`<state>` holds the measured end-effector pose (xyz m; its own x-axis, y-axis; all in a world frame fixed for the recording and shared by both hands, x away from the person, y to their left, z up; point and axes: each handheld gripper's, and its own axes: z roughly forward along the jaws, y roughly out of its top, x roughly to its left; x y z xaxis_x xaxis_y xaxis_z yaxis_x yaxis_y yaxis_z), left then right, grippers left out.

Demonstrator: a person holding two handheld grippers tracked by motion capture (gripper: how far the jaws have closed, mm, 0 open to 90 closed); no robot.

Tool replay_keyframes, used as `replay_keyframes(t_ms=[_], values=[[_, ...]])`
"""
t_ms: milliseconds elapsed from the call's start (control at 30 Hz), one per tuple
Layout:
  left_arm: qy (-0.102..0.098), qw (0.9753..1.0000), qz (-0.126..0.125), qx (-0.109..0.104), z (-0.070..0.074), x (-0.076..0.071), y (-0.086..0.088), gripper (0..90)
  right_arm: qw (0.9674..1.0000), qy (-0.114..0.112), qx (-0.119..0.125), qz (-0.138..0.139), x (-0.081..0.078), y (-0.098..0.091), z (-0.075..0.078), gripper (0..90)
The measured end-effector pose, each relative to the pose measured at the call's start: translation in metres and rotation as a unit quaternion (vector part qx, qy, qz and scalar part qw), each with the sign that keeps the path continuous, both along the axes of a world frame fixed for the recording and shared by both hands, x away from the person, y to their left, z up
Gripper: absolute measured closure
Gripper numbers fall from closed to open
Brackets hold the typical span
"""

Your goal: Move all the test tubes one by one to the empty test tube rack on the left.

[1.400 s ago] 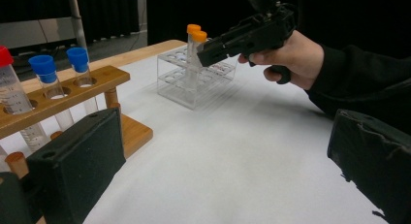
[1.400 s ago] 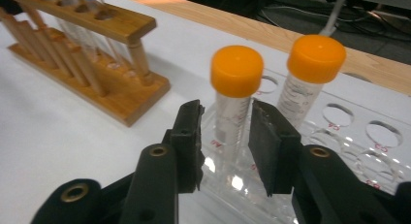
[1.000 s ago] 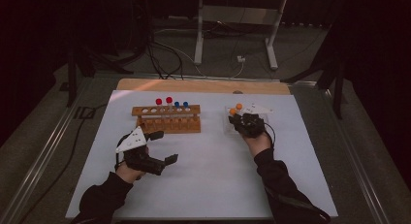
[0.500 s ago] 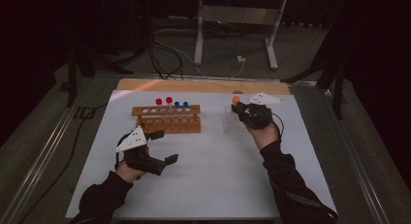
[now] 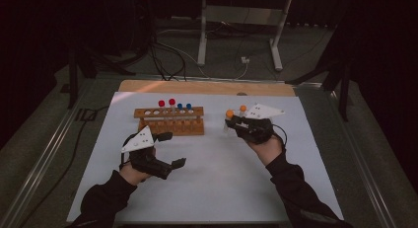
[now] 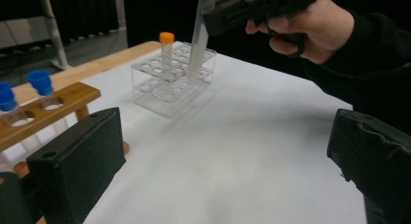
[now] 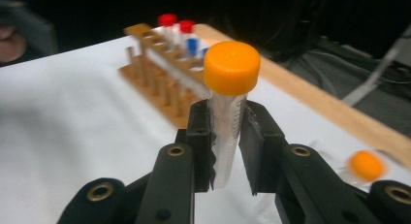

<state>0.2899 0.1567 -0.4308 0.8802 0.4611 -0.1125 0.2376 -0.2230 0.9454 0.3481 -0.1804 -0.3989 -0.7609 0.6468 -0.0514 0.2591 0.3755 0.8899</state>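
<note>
I have my right gripper (image 5: 231,120) lifted above the white table (image 5: 222,188), its jaws closed on an orange-capped tube (image 7: 228,112) that stands upright between the two pads; in the right gripper view the pads press on the clear, graduated body just below the cap, and the cap sits wholly above the jaw tips. The right hand (image 5: 267,148) wraps the gripper body from behind with the forearm angled in from the lower right, and the jaws point toward the wooden rack (image 5: 170,120). In the left gripper view the tube's lower end hangs over the clear plastic rack (image 6: 172,86), directly beneath the jaws, though I cannot tell whether the tip has cleared the rack's holes. A second orange-capped tube (image 6: 166,54) stands in that clear rack, just beside the one I hold. Beyond the right jaws the wooden rack carries red-capped tubes (image 7: 174,27) and blue-capped tubes (image 6: 29,88). My left gripper (image 5: 170,149) sits low over the table with its jaws spread wide and nothing between them, the left hand (image 5: 133,171) gripping it from below and behind; the wooden rack lies just past its left jaw, and the clear rack is well ahead of both.
</note>
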Motion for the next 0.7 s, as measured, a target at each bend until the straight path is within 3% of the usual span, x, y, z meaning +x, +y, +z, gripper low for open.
replay_keyframes(t_ms=[367,700], values=[[0.003,0.9994,-0.034,-0.007,0.01,-0.002,-0.011,1.2,0.9978,0.023,0.0,0.062,-0.034,0.018,-0.019,74.8],[-0.004,0.998,-0.062,-0.004,0.015,-0.002,-0.025,1.7,0.9937,0.037,-0.008,0.106,-0.053,0.035,-0.031,74.8]])
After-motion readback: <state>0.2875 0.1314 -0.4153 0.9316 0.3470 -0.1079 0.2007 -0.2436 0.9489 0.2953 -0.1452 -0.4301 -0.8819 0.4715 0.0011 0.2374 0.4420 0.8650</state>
